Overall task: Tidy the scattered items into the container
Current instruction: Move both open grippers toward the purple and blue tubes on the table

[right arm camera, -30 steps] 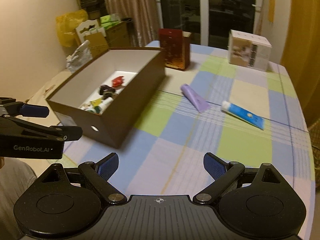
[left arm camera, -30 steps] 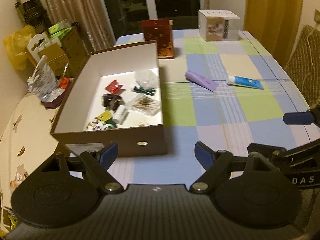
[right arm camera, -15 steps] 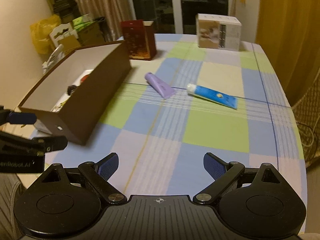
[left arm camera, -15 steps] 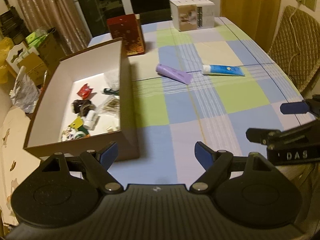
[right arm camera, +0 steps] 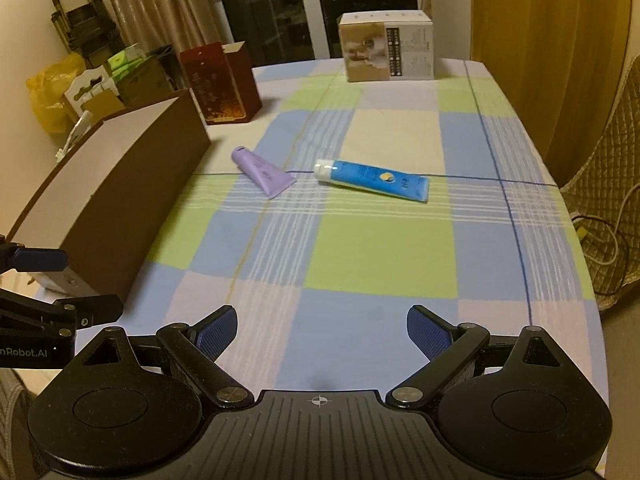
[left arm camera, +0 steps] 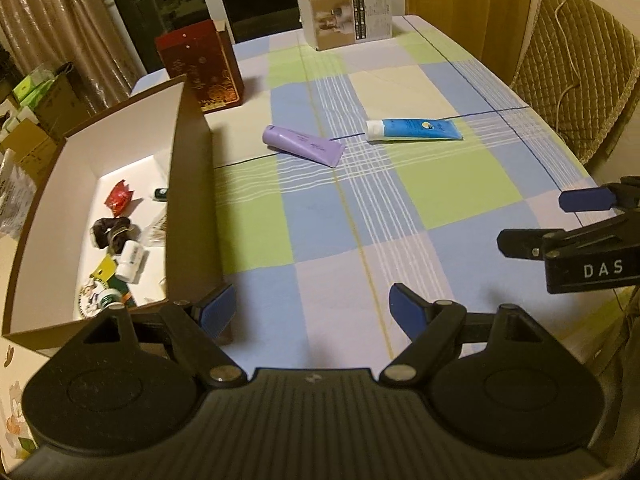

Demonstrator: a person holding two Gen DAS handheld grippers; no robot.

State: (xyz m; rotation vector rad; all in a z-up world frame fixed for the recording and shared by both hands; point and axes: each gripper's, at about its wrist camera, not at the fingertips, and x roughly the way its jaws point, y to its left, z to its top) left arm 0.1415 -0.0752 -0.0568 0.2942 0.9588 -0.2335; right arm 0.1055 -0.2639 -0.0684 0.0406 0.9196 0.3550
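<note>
Home: curtains (right arm camera: 160,8), checked tablecloth (right arm camera: 380,248)

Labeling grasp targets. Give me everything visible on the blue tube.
The blue tube looks like soft glossy plastic, bright blue with white print and a small yellow mark, a white cap at one end and a flat crimped seam at the other. It lies flat on the checked tablecloth, cap toward the purple tube but apart from it. Nothing else touches it; it is outside the brown box.
</note>
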